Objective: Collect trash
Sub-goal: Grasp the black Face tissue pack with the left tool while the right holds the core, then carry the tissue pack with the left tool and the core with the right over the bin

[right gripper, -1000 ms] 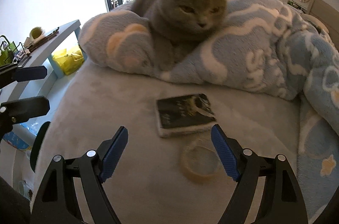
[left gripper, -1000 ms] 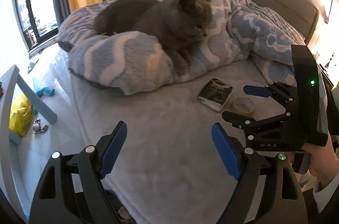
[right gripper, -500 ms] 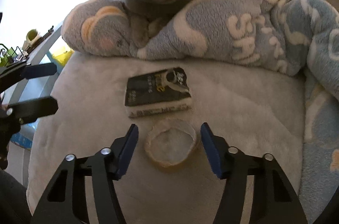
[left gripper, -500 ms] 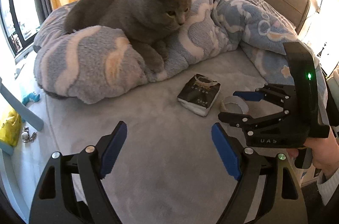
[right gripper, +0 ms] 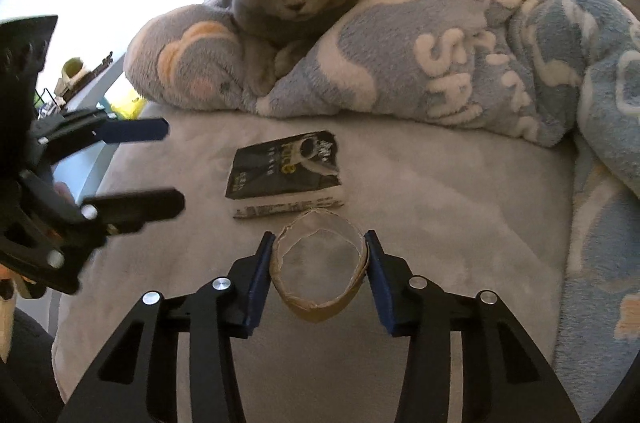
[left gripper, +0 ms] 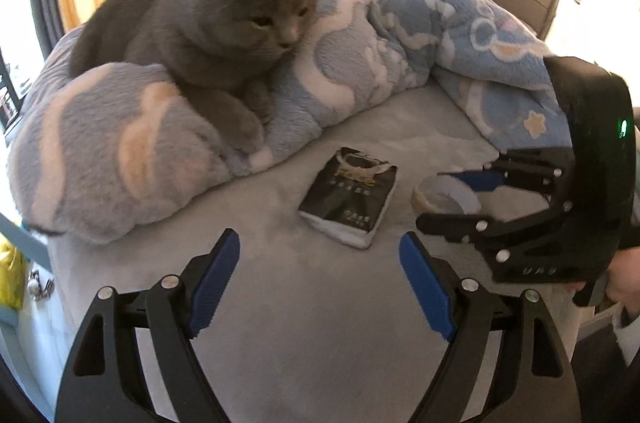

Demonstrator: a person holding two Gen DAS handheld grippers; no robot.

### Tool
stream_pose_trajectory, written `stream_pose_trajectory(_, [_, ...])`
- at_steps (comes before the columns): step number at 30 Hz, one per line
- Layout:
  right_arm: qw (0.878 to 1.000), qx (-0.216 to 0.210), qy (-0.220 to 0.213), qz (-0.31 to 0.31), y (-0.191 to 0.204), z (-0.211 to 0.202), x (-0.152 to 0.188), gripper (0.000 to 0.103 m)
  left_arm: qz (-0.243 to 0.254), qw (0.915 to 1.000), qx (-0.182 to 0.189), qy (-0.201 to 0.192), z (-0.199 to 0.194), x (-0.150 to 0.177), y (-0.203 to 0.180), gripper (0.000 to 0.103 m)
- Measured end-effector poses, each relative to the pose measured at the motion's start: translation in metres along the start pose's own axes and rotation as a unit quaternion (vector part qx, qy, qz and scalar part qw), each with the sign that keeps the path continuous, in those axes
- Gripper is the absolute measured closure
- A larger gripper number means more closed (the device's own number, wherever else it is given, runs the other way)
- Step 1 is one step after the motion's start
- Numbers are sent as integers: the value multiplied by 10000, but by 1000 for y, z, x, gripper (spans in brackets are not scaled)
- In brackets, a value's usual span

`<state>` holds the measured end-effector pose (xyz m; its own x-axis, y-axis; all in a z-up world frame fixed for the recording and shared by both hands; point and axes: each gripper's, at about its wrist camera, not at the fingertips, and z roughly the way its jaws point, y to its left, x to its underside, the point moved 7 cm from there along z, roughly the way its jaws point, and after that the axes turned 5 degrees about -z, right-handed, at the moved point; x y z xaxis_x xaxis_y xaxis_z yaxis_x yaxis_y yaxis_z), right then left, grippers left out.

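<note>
An empty cardboard tape ring lies on the grey bed sheet, and my right gripper is closing on it. Both blue pads touch its sides and the ring looks pressed into an oval. In the left wrist view the same ring shows between the right gripper's fingers. A black tissue packet lies flat just beyond and left of the ring. My left gripper hovers open over the sheet with nothing between its fingers, the packet a little ahead of it.
A grey cat lies on a bunched blue and white fleece blanket right behind the packet. The bed's left edge drops to a floor with a yellow bag. A person's hand holds the right gripper.
The right gripper's jaws went from wide open to closed around the tape ring as it came forward and down. The left gripper moved nearer the packet, still open. The cat turned its head.
</note>
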<state>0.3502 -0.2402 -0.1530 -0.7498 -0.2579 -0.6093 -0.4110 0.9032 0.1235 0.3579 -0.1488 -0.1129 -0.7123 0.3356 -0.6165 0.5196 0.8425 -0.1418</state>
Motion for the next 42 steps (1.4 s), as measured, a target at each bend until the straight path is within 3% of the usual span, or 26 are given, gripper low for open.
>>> stream_pose_trajectory(6, [9998,-41,-93,142,-20,-10,2,58,273,9995,92,158,20,-2,-11,18])
stream_pose_trajectory(26, [9995,-170,-91,264,-46,-18,2,58,233,9976,560,331,71,-16,-17,19])
stream_pose_trajectory(29, [9994,-169,-80,274,-49,-18,2,58,317,9973,586,321,74,-17,-23,26])
stream_pose_trajectory(31, [9995,-161,-87,275,-50,-19,2,58,394,9973,541,312,76,-16,-27,36])
stream_pose_trajectory(42, [9992,-8,-92,377,-51,-26,7,58,482,9976,457,193,63,-8,-36,44])
